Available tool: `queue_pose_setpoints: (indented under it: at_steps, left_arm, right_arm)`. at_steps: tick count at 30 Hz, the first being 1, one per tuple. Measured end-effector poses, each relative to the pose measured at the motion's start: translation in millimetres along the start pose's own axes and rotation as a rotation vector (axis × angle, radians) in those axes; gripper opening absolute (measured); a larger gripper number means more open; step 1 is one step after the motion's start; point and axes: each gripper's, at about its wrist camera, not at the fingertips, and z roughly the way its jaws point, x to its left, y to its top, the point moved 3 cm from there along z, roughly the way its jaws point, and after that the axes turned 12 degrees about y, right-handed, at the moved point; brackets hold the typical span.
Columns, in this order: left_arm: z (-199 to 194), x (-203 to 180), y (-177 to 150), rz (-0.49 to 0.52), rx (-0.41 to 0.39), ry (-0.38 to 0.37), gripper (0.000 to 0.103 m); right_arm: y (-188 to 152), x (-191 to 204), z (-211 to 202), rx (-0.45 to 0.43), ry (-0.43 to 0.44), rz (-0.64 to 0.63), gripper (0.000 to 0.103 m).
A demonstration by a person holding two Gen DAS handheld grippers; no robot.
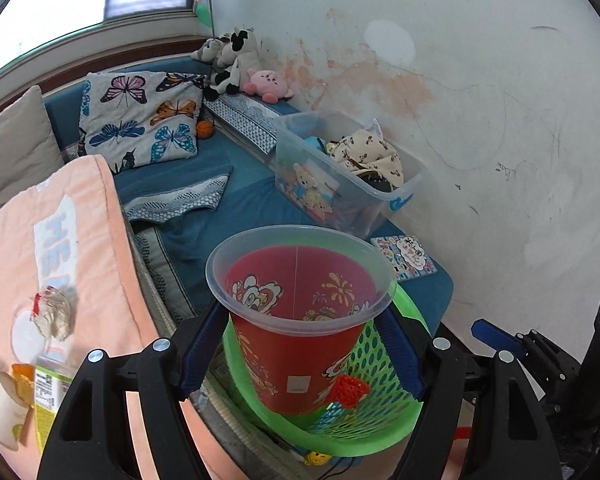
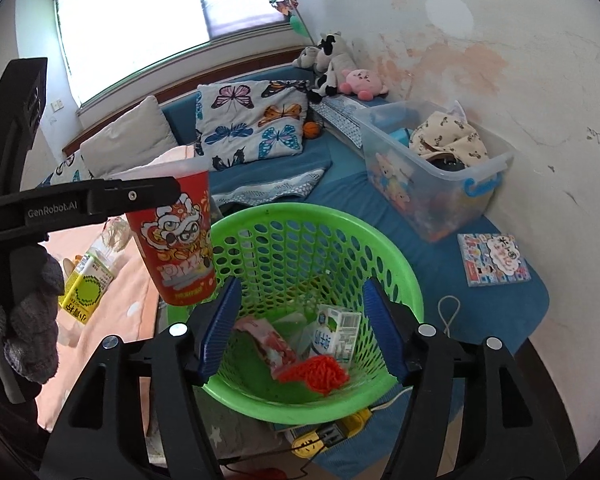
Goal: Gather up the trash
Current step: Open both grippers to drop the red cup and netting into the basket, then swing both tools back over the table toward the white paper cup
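Left gripper (image 1: 300, 356) pinching red cup (image 1: 300, 320) by upper wall, pads pressing both sides, holding it over green basket (image 2: 320, 240). Right gripper (image 2: 300, 328) spreading, nothing between fingers, hovering above basket. Carton (image 2: 336, 334), wrapper (image 2: 268, 340), red net (image 2: 320, 374) lying inside. Bottle (image 2: 86, 286) lying on pink blanket (image 1: 92, 248), probably untouched.

A lived-in home bedroom or child's room; a blue bed (image 2: 340, 196) under a window (image 2: 160, 12) carries a butterfly-print pillow (image 2: 252, 120), plush toys (image 2: 340, 68) in the corner and a clear bin (image 2: 432, 184) of clothes and toys; the white wall (image 2: 520, 80) is stained and scuffed.
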Motion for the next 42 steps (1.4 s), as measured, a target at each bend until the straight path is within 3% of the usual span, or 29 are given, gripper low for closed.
queue_pose_setpoints:
  at_steps: [4,7,17,26,42]
  left_arm:
    - [4,-1,-1,-0.004,0.011,-0.022,0.072]
    - [5,-3,-3,-0.003,0.015,-0.043,0.078]
    - [-13,13,-16,0.023,0.002,-0.012,0.079]
    - [-40,72,-32,-0.028,-0.029,0.115,0.079]
    - [-78,208,-79,-0.22,-0.024,0.373,0.079]
  right_arm:
    - [-1,0,-1,-0.002,0.002,0.002,0.064]
    - [-1,0,-2,-0.002,0.004,0.005,0.065]
    - [-1,15,0,0.004,0.024,-0.018,0.065]
    - [4,47,10,0.009,0.067,-0.061,0.066]
    - [14,91,36,0.025,0.115,-0.111,0.068]
